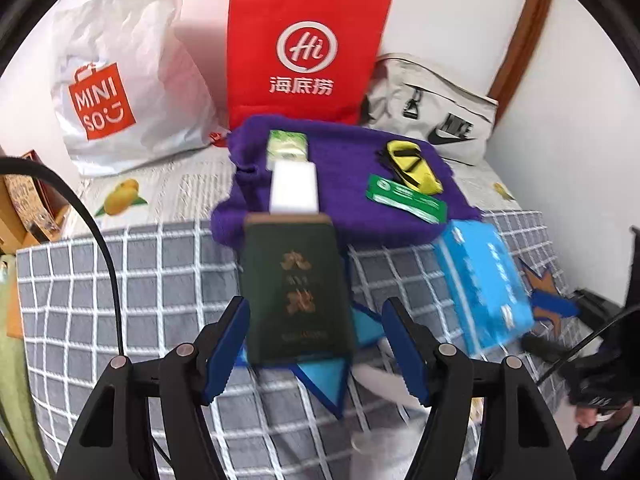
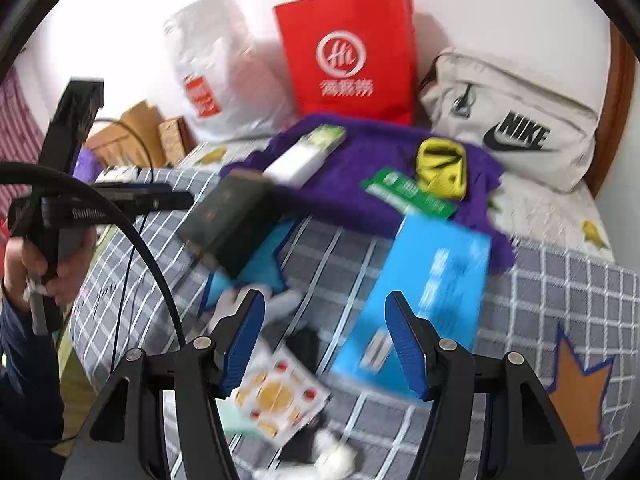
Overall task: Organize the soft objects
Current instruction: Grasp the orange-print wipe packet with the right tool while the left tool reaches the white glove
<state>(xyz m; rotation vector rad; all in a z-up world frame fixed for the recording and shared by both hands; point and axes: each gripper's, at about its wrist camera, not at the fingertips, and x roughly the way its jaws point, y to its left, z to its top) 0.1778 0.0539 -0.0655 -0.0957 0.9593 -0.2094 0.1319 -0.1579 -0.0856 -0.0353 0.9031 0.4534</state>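
A: What is the surface?

B: A bed (image 1: 120, 280) under a grey quilt with a white grid, and past it a pale sheet printed with yellow fruit. White walls stand behind it, with a brown wooden frame (image 1: 520, 36) at the far right.

A: And along the far wall?

B: A white Miniso bag (image 1: 120, 80) on the left, a red paper bag (image 1: 304, 48) in the middle and a grey Nike bag (image 1: 436, 108) on the right.

A: Where are the soft things?

B: A purple knit cloth (image 1: 344, 176) lies spread across the far middle of the bed, with a white box (image 1: 294, 190), a green packet (image 1: 406, 198) and a yellow toy (image 1: 414, 166) on top. A blue tissue pack (image 1: 484, 284) lies just near its right corner, and a dark green box (image 1: 296, 292) sits at its near edge.

A: The grippers?

B: The left gripper (image 1: 314, 350) is spread wide with nothing between its pads, the dark green box just beyond them. The right gripper (image 2: 324, 346) is equally wide and holds nothing, above the blue pack and a patterned packet (image 2: 280, 396). The views are blurred.
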